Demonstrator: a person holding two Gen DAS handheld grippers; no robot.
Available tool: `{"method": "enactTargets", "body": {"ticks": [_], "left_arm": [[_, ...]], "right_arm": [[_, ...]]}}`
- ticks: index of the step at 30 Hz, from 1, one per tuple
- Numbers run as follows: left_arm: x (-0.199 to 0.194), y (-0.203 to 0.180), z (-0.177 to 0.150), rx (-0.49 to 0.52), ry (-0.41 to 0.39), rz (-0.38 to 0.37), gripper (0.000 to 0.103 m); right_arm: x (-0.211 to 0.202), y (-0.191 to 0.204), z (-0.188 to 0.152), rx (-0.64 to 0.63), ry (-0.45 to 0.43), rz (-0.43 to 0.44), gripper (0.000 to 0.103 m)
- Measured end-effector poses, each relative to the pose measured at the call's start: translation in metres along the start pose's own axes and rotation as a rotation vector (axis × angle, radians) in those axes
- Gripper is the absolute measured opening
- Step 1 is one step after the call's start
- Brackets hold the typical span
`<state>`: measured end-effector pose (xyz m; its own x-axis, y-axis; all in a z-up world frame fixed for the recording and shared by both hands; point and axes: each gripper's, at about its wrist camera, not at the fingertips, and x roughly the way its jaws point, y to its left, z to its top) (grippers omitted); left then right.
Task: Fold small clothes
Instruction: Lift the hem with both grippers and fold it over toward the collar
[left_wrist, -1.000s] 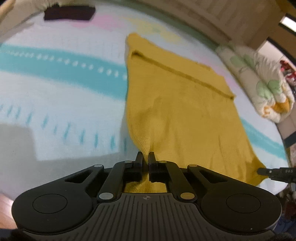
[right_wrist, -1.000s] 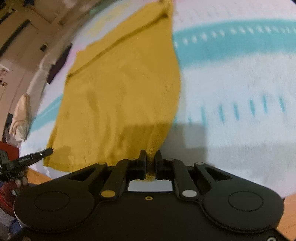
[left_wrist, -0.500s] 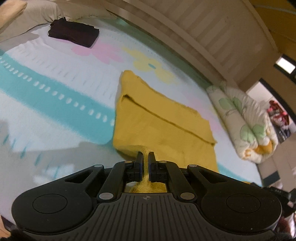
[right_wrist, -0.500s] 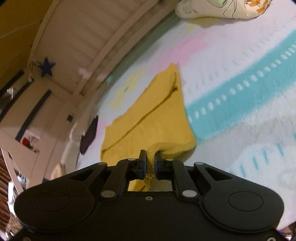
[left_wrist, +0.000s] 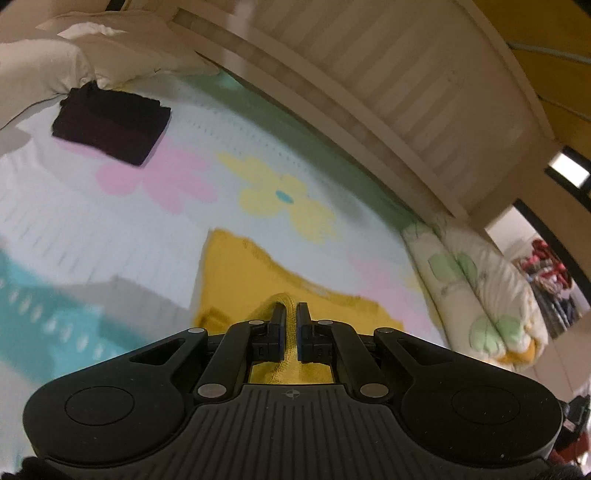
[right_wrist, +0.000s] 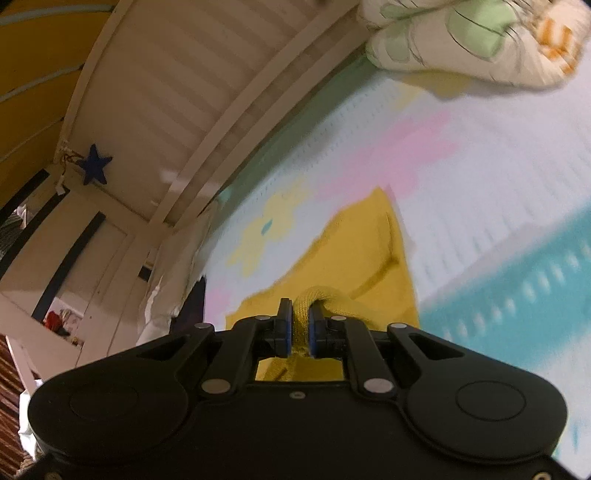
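Both grippers, left (left_wrist: 290, 321) and right (right_wrist: 300, 325), are clamping the yellow garment's (left_wrist: 236, 269) near edge, now lifting it over toward the far edge, probably halving it.

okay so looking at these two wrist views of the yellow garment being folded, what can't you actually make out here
- Left wrist view: the yellow garment's near part, hidden behind the left claw.
- Right wrist view: its near hem, hidden behind the right claw; the bedspread pattern, motion-blurred.
- Both views: what kind of garment it is; the dark folded cloth, featureless.

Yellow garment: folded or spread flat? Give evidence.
Mid-fold: the yellow garment has one edge pinched in both grippers, the rest lying on the bed.
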<state>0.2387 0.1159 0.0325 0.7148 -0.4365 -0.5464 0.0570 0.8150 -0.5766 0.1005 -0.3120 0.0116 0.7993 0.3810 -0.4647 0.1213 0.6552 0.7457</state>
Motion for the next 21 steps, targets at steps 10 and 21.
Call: {"method": "enactTargets", "body": {"ticks": [10,21], "left_arm": [[0.109,0.021,0.045,-0.021,0.036,0.094,0.005],[0.171,0.063,0.044,-0.027,0.058,0.216,0.025]], "right_arm": [[0.115,-0.008,0.059,-0.001,0.009,-0.070,0.017],[0.190,-0.042,0.047,-0.050,0.057,-0.230,0.028]]}}
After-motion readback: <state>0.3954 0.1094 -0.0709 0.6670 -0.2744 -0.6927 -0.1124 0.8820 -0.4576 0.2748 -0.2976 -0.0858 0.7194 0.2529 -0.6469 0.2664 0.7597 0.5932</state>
